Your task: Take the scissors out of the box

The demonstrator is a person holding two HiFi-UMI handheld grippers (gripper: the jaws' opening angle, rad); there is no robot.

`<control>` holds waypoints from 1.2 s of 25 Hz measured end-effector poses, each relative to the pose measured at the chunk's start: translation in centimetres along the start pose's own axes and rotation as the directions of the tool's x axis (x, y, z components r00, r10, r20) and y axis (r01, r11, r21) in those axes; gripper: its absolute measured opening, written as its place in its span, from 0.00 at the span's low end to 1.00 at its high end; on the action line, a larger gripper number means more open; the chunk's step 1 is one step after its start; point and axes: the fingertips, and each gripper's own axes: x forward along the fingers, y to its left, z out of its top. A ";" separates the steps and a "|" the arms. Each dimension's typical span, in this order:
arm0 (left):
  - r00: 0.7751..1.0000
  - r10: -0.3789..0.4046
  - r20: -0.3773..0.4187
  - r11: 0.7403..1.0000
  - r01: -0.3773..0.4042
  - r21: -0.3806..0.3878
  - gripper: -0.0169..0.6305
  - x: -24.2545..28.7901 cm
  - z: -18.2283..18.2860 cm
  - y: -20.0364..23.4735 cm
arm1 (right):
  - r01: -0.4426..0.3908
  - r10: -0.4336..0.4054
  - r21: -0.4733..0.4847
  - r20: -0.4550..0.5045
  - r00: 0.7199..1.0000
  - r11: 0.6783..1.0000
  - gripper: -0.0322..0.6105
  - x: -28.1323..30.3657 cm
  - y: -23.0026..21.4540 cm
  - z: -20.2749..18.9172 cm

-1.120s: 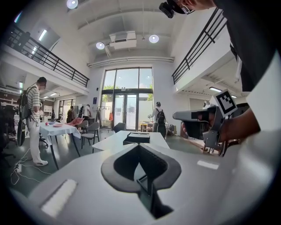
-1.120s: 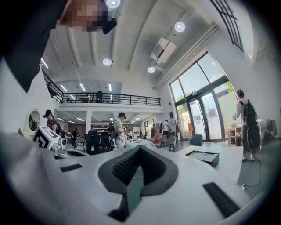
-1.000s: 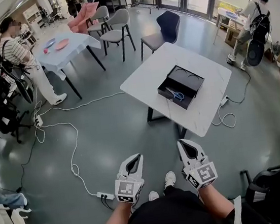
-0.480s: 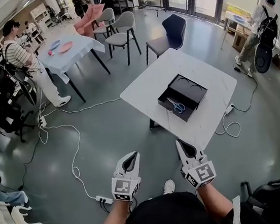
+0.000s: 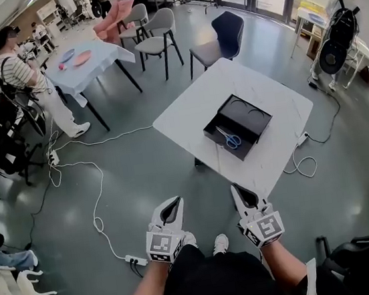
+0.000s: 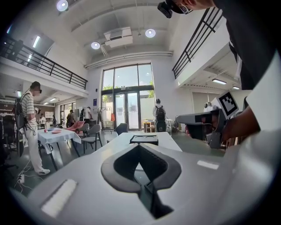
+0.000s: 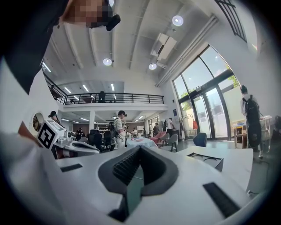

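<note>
While the person stood on the grey floor (image 5: pixel 139 163), well back from the white tabletop (image 5: pixel 193 112), both tools were held low at the bottom of the head view. The left gripper (image 5: pixel 175 200) was at the lower middle, a little to the left. Its jaws were closed tip to tip, with nothing between them. The right gripper (image 5: pixel 236 188) was just beside it on the right. Its jaws were pressed together too and were empty. Both pointed up the frame toward the tabletop but were far from touching it. A white shoe (image 5: pixel 221 243) peeked out between the two tools.

On the tabletop, a little right of the middle of the frame, sat the black box (image 5: pixel 250 111), open at the top. The scissors (image 5: pixel 230 138), with blue handles, lay flat inside it in the lower left part of the box. Nothing was touching them.

A dark blue chair (image 5: pixel 223 34) stood at the far side of the tabletop. In the upper left of the frame, a person in a striped top (image 5: pixel 23 70) stood beside a smaller tabletop (image 5: pixel 89 65) with a pale cloth. A long white cable (image 5: pixel 96 195) curled across the floor on the left.
</note>
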 end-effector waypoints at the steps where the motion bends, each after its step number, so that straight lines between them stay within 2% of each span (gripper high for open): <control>1: 1.000 -0.011 0.000 1.000 0.011 0.002 0.04 0.5 0.1 0.0 | 0.004 -0.004 0.003 -0.006 1.000 1.000 0.06 0.3 -0.3 -0.2; 12: 0.993 -0.114 0.015 0.993 0.114 -0.043 0.04 6.1 0.5 3.7 | 0.049 -0.049 0.013 -0.037 0.998 0.999 0.06 6.6 -1.2 -1.0; 18: 0.984 -0.175 0.031 0.984 0.176 -0.028 0.04 8.5 1.3 7.2 | 0.084 -0.084 -0.007 -0.036 0.996 0.996 0.06 11.6 -1.3 -0.2; 23: 0.975 -0.221 0.027 0.975 0.222 -0.029 0.04 10.0 0.8 10.0 | 0.076 -0.079 -0.053 -0.041 0.996 0.996 0.06 15.9 -0.2 0.0; 30: 0.965 -0.259 0.029 0.964 0.260 -0.052 0.04 10.7 0.3 13.4 | 0.163 -0.165 -0.037 -0.073 0.984 0.986 0.06 17.7 -0.9 -0.9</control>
